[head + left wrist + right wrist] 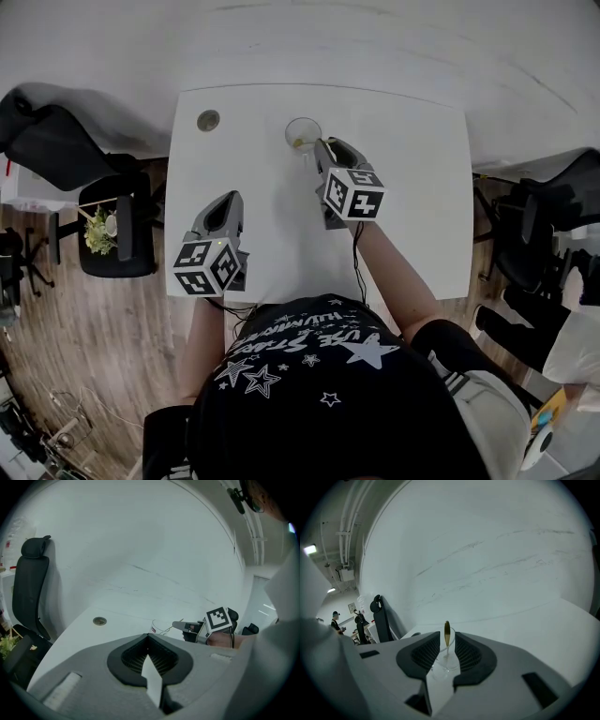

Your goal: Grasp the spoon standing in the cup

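While I am holding both grippers over the white table [422,187], a black office chair [29,588] is standing off its left side. My left gripper [147,638] is pointing across the near left part of the table, its jaws pressed together on nothing. My right gripper [447,639] is reaching toward the far edge with its jaws standing apart. Its tips are sitting just beside the clear cup [302,133], which is resting near the middle of that far edge. The spoon [447,629] is standing upright in the cup. Its gold handle is showing between my right pads in the right gripper view, and neither pad is pressing on it. A small round cap [208,120] is sitting in the table's far left corner, well apart from the cup.
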Tool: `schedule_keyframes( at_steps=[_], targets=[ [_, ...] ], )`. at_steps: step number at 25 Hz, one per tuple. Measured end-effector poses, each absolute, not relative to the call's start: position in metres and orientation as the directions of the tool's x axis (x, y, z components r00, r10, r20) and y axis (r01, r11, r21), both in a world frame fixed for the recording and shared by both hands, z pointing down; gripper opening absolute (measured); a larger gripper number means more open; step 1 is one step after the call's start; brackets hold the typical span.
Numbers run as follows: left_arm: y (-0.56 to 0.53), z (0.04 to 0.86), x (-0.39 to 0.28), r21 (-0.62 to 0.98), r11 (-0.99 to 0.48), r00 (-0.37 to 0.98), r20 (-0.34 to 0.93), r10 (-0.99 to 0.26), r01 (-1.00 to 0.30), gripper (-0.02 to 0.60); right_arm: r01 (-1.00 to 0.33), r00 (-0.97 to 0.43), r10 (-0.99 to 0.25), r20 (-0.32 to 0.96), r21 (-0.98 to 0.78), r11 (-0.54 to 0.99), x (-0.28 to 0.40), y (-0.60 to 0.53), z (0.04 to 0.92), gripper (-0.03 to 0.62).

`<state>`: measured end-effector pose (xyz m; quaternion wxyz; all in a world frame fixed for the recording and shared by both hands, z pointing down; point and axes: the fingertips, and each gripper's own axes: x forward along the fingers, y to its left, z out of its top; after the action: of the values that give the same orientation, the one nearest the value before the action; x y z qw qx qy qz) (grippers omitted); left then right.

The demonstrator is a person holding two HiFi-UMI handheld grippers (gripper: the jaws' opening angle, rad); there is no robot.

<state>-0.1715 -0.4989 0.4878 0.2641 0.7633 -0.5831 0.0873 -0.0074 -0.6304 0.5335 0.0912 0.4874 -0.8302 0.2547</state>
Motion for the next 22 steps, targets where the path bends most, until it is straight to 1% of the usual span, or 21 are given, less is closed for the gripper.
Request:
schedule_keyframes(
  at_steps=[8,22],
  targets=[
    [-0.504,0.491,-0.169,0.31,-0.194,0.322,0.442,-0.837,-0.931,0.006,-0.87,-0.487,-0.772,0.409,-0.31,0.384,-0.006,-0.634,0.535,0.032],
    [-0.492,0.49,-0.166,0.312,-0.2,0.329,0.443,-0.834,-0.929,0.006,-0.856,-0.515,-0.758,0.4,-0.283,0.433,-0.006,-0.63,0.529,0.017]
  ],
)
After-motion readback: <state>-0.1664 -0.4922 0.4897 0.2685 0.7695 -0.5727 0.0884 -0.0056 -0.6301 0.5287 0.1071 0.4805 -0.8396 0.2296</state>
